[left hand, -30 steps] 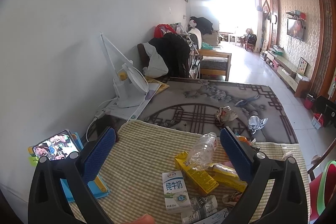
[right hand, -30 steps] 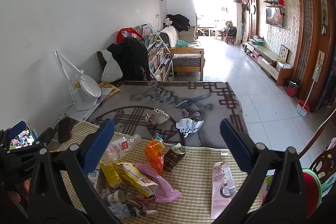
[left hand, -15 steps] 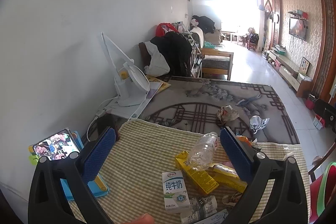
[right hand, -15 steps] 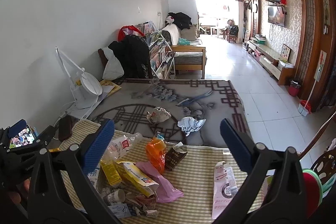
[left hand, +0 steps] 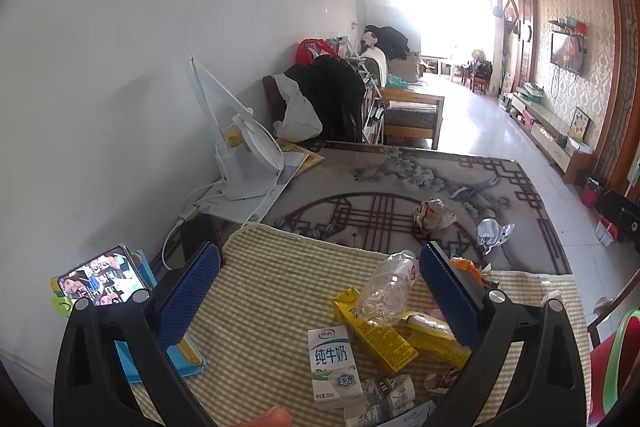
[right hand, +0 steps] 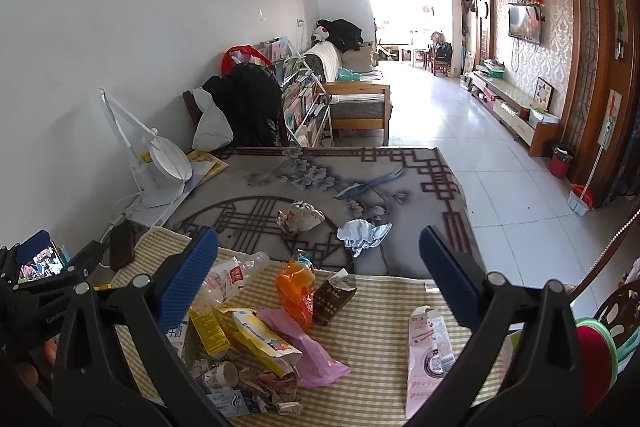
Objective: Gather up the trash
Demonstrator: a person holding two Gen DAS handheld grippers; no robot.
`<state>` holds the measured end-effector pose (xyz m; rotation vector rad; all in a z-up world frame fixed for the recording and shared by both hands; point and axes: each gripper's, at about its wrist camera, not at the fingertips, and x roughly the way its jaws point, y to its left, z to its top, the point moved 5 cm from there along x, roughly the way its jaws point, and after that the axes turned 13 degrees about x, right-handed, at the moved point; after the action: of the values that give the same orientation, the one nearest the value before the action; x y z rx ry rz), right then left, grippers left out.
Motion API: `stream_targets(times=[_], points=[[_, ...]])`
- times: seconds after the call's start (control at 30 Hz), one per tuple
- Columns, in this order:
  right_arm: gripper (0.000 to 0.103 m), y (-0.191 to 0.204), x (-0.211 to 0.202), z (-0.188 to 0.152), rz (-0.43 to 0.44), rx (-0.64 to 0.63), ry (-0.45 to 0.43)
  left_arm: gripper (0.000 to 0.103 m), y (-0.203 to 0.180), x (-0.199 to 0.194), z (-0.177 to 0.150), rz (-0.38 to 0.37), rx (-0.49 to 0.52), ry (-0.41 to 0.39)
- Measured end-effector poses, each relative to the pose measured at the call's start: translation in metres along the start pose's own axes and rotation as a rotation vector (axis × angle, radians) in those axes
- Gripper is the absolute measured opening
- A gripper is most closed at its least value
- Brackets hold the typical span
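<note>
Both my grippers, left (left hand: pixel 320 291) and right (right hand: pixel 318 273), spread wide, holding nothing, above the surface (right hand: pixel 380 311). Trash pile (right hand: pixel 256 339) sits on it near-left; pink carton (right hand: pixel 428 347) lies apart, right.

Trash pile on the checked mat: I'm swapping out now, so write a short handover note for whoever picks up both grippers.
Left gripper: open, empty, above the mat.
Right gripper: open, empty, above the mat.
Trash: on the checked mat lie a clear bottle, white milk carton, yellow cartons, orange bag, brown carton, pink bag and pink-white carton. Two crumpled wrappers, paper and foil, sit farther off on the patterned cloth.
Done: nothing gripped so far; no bin is visible.
Left: pick up every piece, wrappers included.
</note>
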<state>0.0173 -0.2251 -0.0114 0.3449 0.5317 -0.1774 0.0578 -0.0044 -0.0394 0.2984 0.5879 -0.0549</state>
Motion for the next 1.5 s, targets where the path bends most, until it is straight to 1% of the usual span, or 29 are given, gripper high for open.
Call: stream_targets(times=[0.2, 0.33, 0.53, 0.7, 1.03, 1.3, 1.4, 1.5], points=[[0.099, -0.003, -0.004, 0.001, -0.005, 0.004, -0.008, 0.095, 0.0, 0.002, 0.001, -0.002, 0.0, 0.002], [0.099, -0.002, -0.006, -0.001, 0.0, 0.004, -0.015, 0.095, 0.0, -0.001, 0.0, 0.013, 0.003, -0.006], [0.099, 0.007, -0.003, -0.006, 0.021, -0.005, 0.007, 0.095, 0.006, -0.005, -0.005, 0.026, 0.006, 0.01], [0.099, 0.013, -0.004, -0.011, 0.027, -0.02, 0.013, 0.095, 0.013, -0.008, -0.011, 0.023, -0.011, 0.012], [0.099, 0.012, -0.007, -0.021, 0.023, -0.019, 0.031, 0.095, 0.013, -0.01, -0.021, 0.008, -0.012, 0.041], [0.099, 0.014, -0.007, -0.025, 0.024, -0.028, 0.034, 0.095, 0.02, -0.011, -0.023, 0.0, -0.015, 0.028], [0.099, 0.014, -0.006, -0.026, 0.024, -0.026, 0.042, 0.095, 0.025, -0.008, -0.025, 0.007, -0.032, 0.052], [0.099, 0.013, -0.006, -0.028, 0.027, -0.027, 0.045, 0.095, 0.027, -0.008, -0.025, 0.029, -0.026, 0.055]])
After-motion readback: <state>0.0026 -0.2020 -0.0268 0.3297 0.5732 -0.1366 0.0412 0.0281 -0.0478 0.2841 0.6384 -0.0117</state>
